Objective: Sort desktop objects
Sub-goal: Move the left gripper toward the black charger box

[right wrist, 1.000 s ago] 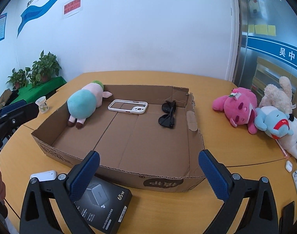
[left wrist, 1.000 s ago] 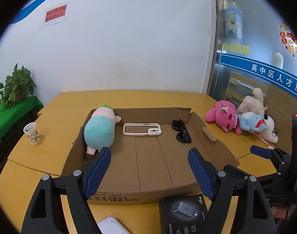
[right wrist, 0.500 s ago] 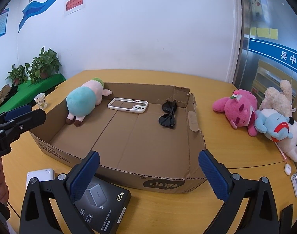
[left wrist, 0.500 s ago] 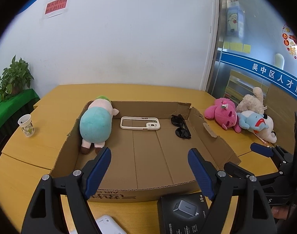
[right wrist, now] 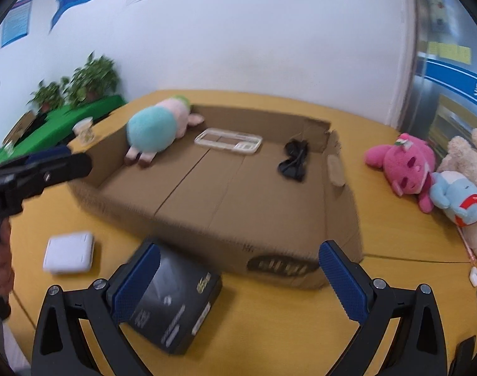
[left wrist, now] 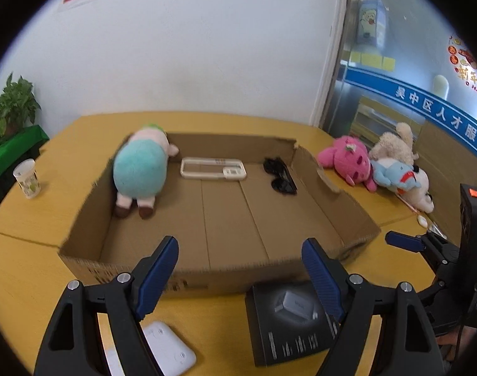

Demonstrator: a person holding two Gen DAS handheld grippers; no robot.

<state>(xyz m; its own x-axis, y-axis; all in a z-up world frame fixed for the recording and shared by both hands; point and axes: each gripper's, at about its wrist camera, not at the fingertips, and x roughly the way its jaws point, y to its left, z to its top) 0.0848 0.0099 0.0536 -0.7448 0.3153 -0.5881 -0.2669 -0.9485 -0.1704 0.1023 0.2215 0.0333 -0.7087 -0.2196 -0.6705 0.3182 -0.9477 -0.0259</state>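
Observation:
A shallow cardboard box [left wrist: 188, 277] [right wrist: 279, 261] lies on the yellow table. Inside it are a teal and pink plush [left wrist: 141, 169] [right wrist: 156, 128], a white phone case [left wrist: 213, 169] [right wrist: 228, 139] and black sunglasses [left wrist: 280, 177] [right wrist: 294, 159]. In front of the box lie a black charger box [left wrist: 288, 322] [right wrist: 175, 310] and a white flat device [left wrist: 166, 347] [right wrist: 69, 252]. My left gripper [left wrist: 240, 274] hangs open above the box's near wall. My right gripper [right wrist: 238, 279] is open too, its left finger over the charger box. Neither holds anything.
A pink plush [left wrist: 348, 159] [right wrist: 404, 166], a blue one [left wrist: 395, 175] [right wrist: 458, 197] and a beige one [left wrist: 395, 147] lie at the table's right. A paper cup [left wrist: 26, 178] [right wrist: 84, 130] stands at the left. Potted plants [right wrist: 81, 84] stand beyond. A person's hand [right wrist: 0, 260] grips the left tool.
Both grippers have sunk and tipped downward, so the charger box and white device show more fully. The right view has rolled slightly. The jaws stay equally wide.

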